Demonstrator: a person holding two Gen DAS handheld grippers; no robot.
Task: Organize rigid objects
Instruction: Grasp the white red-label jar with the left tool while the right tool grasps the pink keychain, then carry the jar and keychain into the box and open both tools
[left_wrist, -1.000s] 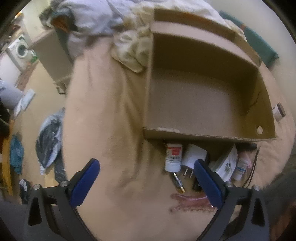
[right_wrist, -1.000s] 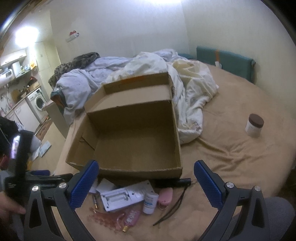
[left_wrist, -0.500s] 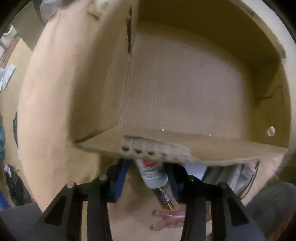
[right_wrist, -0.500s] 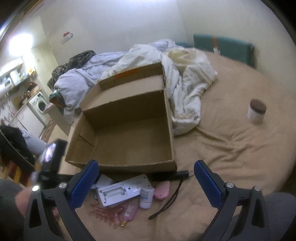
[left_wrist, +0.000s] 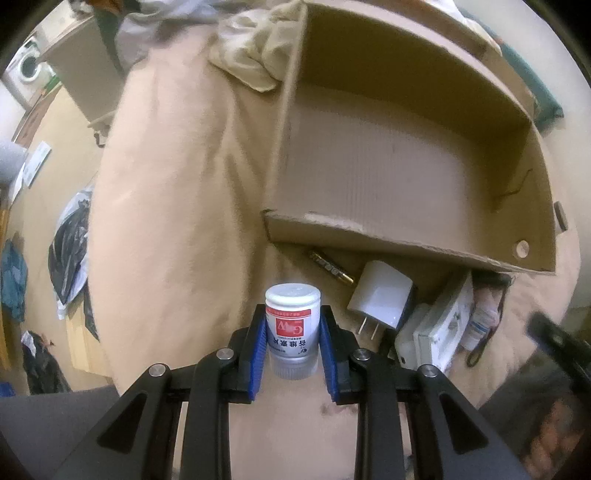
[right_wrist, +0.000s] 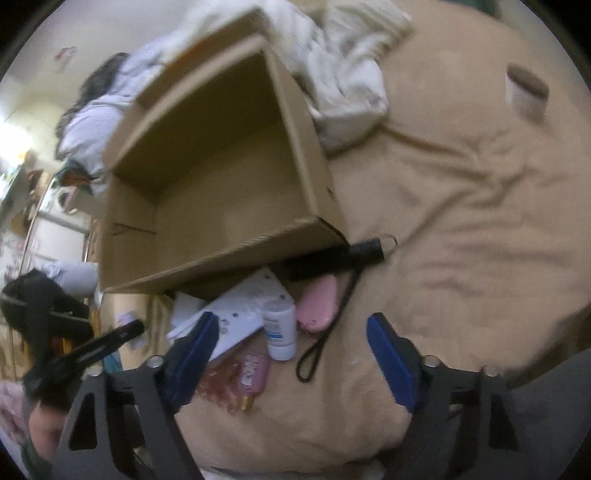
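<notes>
My left gripper is shut on a white pill bottle with a red label, held above the bed in front of the open cardboard box. Near the box's front wall lie a white charger plug, a white flat device and a gold tube. My right gripper is open and empty above a small white bottle, a pink case, a pink perfume bottle and a black flashlight with a strap. The box is empty inside.
A brown-lidded white jar stands far right on the tan bedsheet. Crumpled white bedding lies behind the box. The bed's left edge drops to a floor with bags and a washing machine.
My left gripper closed on the pill bottle and lifted it back from under the box's front edge. My right gripper moved down and forward toward the small items.
</notes>
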